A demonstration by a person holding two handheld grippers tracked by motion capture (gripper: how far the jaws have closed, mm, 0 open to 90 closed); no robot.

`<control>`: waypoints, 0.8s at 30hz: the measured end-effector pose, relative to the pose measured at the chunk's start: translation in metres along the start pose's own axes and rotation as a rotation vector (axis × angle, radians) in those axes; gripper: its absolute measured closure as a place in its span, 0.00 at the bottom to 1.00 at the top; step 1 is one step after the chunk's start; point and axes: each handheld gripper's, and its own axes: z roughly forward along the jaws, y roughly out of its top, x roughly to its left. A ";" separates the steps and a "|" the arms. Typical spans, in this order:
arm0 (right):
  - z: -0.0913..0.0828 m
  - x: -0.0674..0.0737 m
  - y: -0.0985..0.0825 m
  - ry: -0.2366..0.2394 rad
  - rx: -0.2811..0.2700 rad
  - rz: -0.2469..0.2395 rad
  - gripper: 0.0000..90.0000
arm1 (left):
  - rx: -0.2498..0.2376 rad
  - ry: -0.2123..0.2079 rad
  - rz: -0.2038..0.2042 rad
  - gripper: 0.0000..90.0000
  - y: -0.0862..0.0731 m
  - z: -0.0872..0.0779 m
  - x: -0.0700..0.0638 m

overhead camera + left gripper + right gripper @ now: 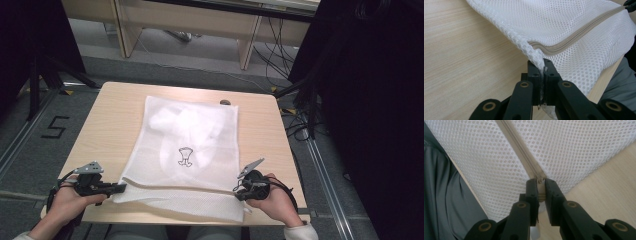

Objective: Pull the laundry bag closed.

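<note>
A white mesh laundry bag (192, 145) lies flat on the wooden table (110, 125), with a white garment bearing a small black drawing (185, 156) inside it. A beige zipper (574, 37) runs along the bag's near edge. My left gripper (120, 188) is shut on the bag's near left corner (535, 56), mesh pinched between its jaws. My right gripper (240, 191) is shut on the zipper's pull (541, 185) at the zipper's right end (524, 157).
A small dark object (225, 102) lies at the table's far edge. Desks and cables (280, 55) stand beyond the table, dark equipment at both sides. The person's grey-clad legs (446, 202) are under the near edge.
</note>
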 end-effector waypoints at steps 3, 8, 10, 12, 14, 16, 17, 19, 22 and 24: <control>0.001 -0.001 0.000 -0.001 0.003 -0.003 0.91 | 0.005 0.008 0.008 0.95 0.000 0.000 0.000; 0.002 -0.001 0.000 -0.005 0.004 -0.005 0.91 | 0.015 0.005 0.011 0.95 0.000 0.001 -0.001; 0.002 0.000 0.000 -0.004 0.003 -0.009 0.91 | 0.012 0.007 0.010 0.94 -0.001 0.002 -0.001; 0.002 0.000 0.000 -0.005 -0.006 -0.001 0.91 | 0.021 0.008 0.022 0.92 -0.001 0.002 -0.001; 0.000 0.000 -0.001 -0.009 -0.016 0.001 0.89 | 0.023 0.014 0.037 0.89 -0.001 0.002 0.000; 0.000 0.000 -0.001 -0.032 -0.032 -0.010 0.86 | 0.012 0.036 0.059 0.82 -0.002 0.003 -0.001; -0.002 0.002 -0.001 -0.040 -0.024 0.011 0.85 | 0.012 0.048 0.084 0.78 -0.001 0.002 -0.001; -0.003 0.002 -0.002 -0.039 -0.042 0.003 0.83 | -0.023 0.069 0.112 0.70 -0.001 0.002 -0.002; -0.004 0.002 -0.003 -0.053 -0.076 0.007 0.79 | -0.064 0.095 0.122 0.58 0.000 0.002 -0.003; -0.005 0.001 -0.003 -0.072 -0.111 0.026 0.74 | -0.087 0.106 0.148 0.53 0.002 0.000 -0.002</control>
